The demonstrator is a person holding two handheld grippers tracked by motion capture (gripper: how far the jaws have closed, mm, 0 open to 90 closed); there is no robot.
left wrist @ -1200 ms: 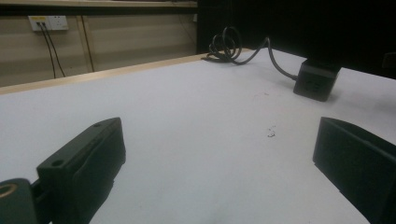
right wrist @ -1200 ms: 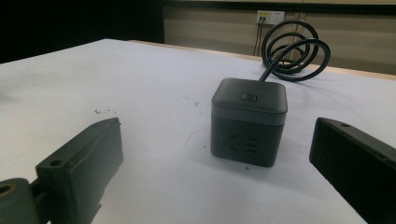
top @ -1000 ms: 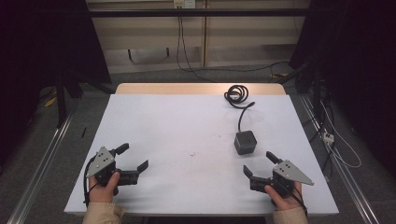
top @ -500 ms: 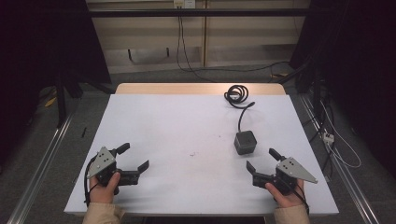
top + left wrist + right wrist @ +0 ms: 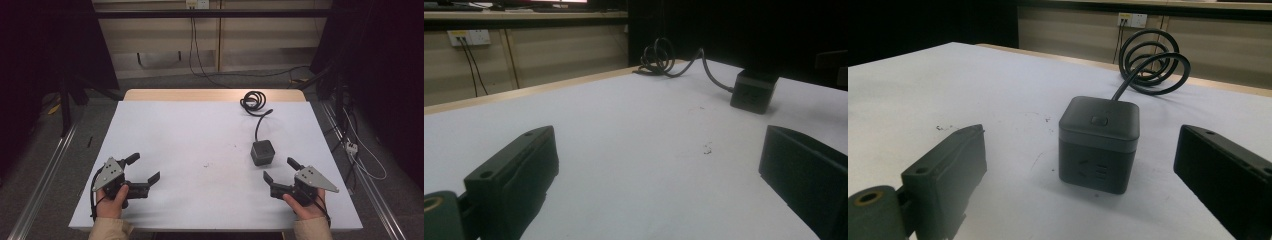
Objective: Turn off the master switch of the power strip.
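Observation:
A dark grey cube power socket [image 5: 262,152] [image 5: 1099,142] [image 5: 754,90] stands on the white table [image 5: 190,145], right of centre. Its black cable [image 5: 258,120] runs back to a coil [image 5: 253,101] [image 5: 1152,60] [image 5: 659,55] near the far edge. My right gripper [image 5: 280,170] [image 5: 1080,175] rests at the front right, open, jaws wide apart, just short of the cube and pointing at it. At the front left my left gripper [image 5: 143,167] [image 5: 659,170] lies open with nothing between its jaws.
A wooden strip [image 5: 210,95] edges the table's far side. Small dark specks [image 5: 206,164] mark the middle of the table. Behind the table a wall outlet [image 5: 196,4] feeds cables down to the floor. Metal rails [image 5: 45,175] run along both sides.
My right gripper has shifted slightly to the right and turned a little. The left gripper and the cube have stayed in place.

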